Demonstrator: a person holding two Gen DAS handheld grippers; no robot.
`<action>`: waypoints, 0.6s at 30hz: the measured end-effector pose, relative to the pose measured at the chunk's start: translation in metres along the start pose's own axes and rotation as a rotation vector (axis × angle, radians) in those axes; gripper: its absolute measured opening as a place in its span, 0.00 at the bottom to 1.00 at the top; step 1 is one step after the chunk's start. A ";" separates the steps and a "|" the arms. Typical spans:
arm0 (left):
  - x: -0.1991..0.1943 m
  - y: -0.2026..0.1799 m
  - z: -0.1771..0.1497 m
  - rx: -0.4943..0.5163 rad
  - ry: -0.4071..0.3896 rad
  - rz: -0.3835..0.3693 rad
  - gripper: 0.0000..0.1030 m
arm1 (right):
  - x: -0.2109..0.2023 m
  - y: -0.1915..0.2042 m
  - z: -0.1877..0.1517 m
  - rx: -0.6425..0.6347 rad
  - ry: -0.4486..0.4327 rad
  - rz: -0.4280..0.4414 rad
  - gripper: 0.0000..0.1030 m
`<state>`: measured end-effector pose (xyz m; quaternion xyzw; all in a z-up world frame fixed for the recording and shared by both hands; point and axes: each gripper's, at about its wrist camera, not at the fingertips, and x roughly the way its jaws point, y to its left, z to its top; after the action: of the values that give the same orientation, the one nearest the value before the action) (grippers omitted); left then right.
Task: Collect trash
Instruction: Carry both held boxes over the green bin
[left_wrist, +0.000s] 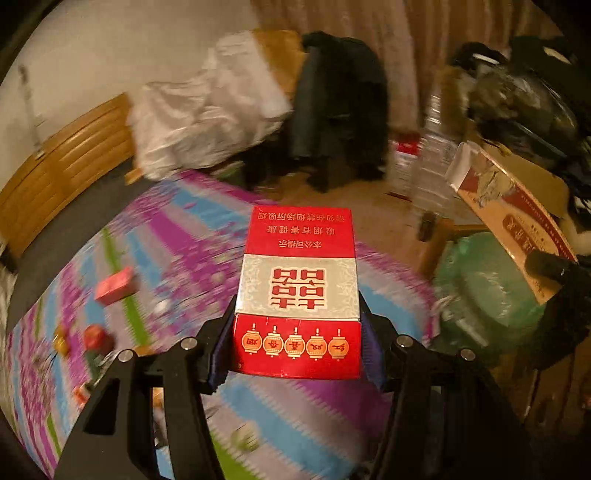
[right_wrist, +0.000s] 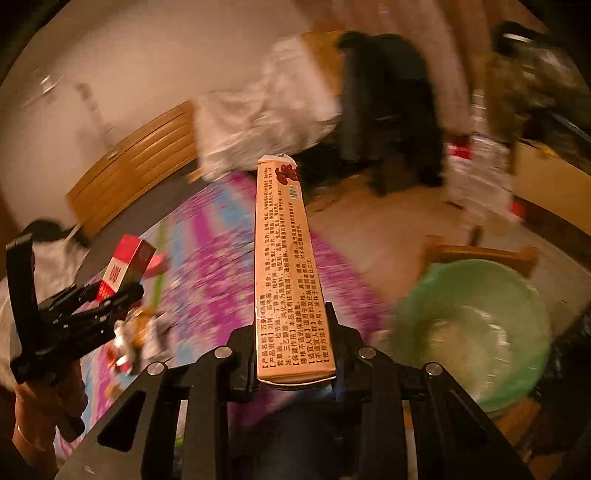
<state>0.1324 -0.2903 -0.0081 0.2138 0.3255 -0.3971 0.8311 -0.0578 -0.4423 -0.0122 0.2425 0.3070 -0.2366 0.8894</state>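
Covering floor, purple patterned mat (left_wrist: 192, 236)

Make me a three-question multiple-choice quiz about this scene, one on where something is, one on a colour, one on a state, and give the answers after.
1. Where is the green-lined trash bin in the right wrist view?
A. lower right, on the floor
B. on the patterned sheet
C. against the wooden headboard

2. What colours is the cigarette pack in the left gripper?
A. blue and white
B. red and silver
C. green and black

3. What state is the right gripper in?
A. open and empty
B. shut on nothing
C. shut on a long tan box

Answers: 1 A, the bin sits low on the right, beside the bed; 2 B, red bands frame a silver panel; 3 C, the long tan box sits clamped between its fingers.
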 end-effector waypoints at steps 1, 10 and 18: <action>0.006 -0.009 0.004 0.013 0.005 -0.014 0.53 | -0.002 -0.012 0.002 0.014 -0.006 -0.020 0.29; 0.060 -0.121 0.041 0.190 0.064 -0.136 0.53 | -0.025 -0.127 0.007 0.169 -0.023 -0.203 0.30; 0.087 -0.183 0.053 0.296 0.095 -0.183 0.53 | -0.031 -0.177 -0.008 0.224 0.008 -0.285 0.30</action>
<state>0.0465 -0.4765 -0.0507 0.3216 0.3205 -0.5040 0.7348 -0.1837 -0.5661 -0.0481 0.2950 0.3135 -0.3920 0.8130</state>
